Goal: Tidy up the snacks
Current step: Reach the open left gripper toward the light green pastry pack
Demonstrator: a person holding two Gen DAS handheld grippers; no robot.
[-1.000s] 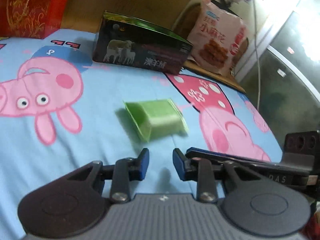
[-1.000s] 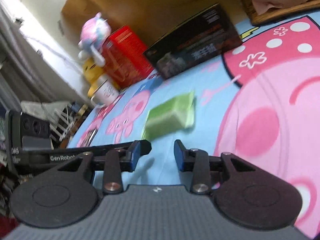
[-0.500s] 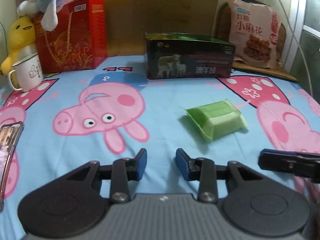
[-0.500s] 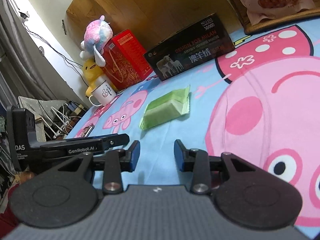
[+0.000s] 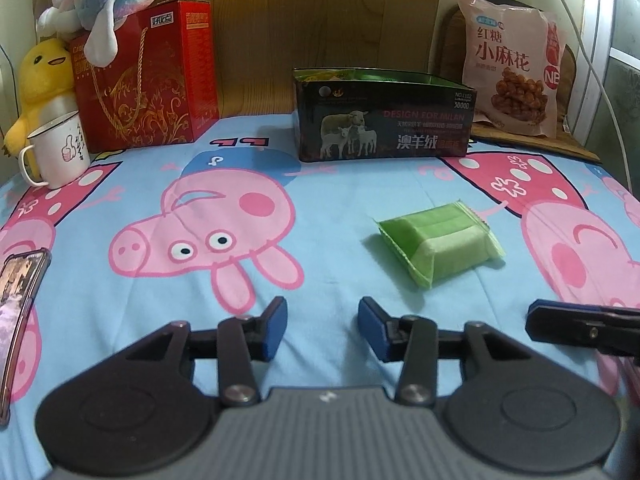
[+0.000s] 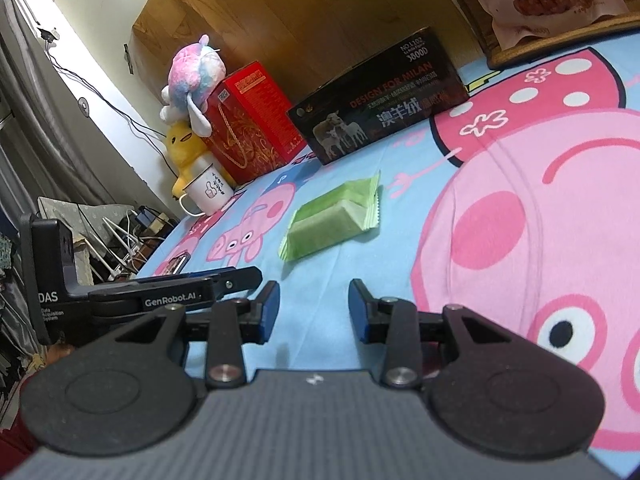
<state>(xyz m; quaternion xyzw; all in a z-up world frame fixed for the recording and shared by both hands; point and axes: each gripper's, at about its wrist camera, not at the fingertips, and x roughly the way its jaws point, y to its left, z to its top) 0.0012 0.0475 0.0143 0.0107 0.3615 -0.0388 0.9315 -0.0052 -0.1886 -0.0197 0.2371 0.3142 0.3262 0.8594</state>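
Green in its crinkled wrapper, the snack packet (image 5: 438,246) lay flat on the cartoon-pig bedsheet (image 5: 320,200), well in front of the dark open box (image 5: 384,114) printed with sheep, and touching nothing else. Nearer to us than the packet, our left gripper (image 5: 322,330) hovered with its jaws opening and nothing between them; our right gripper (image 6: 312,306) stood just beside it, parted and empty too. Behind the packet, to the left of the box, stood a red gift box (image 5: 146,76) with plush toys and a white mug (image 5: 60,154); a pink bag of twists (image 5: 512,66) leaned to the box's right. We judged the step in hand to be the reach for the packet, with the box, which already seemed to hold some green wrappers, as its likely home. The next move would call for easing one gripper forward, straddling the packet across its narrow side, and closing gently, since the soft wrapper could slide or crush.
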